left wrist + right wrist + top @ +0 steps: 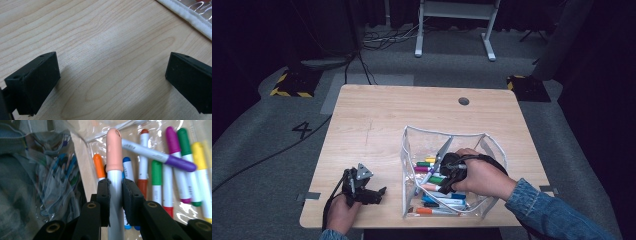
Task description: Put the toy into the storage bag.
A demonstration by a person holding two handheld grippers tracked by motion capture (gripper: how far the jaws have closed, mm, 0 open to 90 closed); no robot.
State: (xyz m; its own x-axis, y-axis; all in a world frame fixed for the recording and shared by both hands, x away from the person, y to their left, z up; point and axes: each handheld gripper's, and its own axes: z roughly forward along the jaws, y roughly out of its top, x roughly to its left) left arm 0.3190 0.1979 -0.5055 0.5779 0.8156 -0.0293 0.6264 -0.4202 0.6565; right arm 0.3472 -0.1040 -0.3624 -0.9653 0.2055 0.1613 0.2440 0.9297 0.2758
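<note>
Down inside the clear pouch on the table, the right gripper has its jaws squeezed onto a marker with a peach cap. From the right gripper view you can see the grey barrel pinched between the two pads, cap pointing away from the camera, and it looks lifted a bit over the rest of the markers lying on the pouch floor: orange, blue, red, green, purple, yellow, all in a loose row with a purple-capped one lying slantwise across them.

Over on the left, the left gripper just sits low on bare wood near the front edge, jaws wide apart with nothing between them. Its own view catches the white pouch edge off in the corner, so it's near the pouch but not touching.

My read: this is the one-marker-at-a-time step, either pulling the peach one out or dropping it in. Can't tell which from a single moment, honestly. If it's coming out, next move needs a straight lift clear of the pouch wall without snagging the floppy plastic, and the left gripper could pin that edge so the pouch doesn't drag along. Grip looks centred enough that it shouldn't swivel.
</note>
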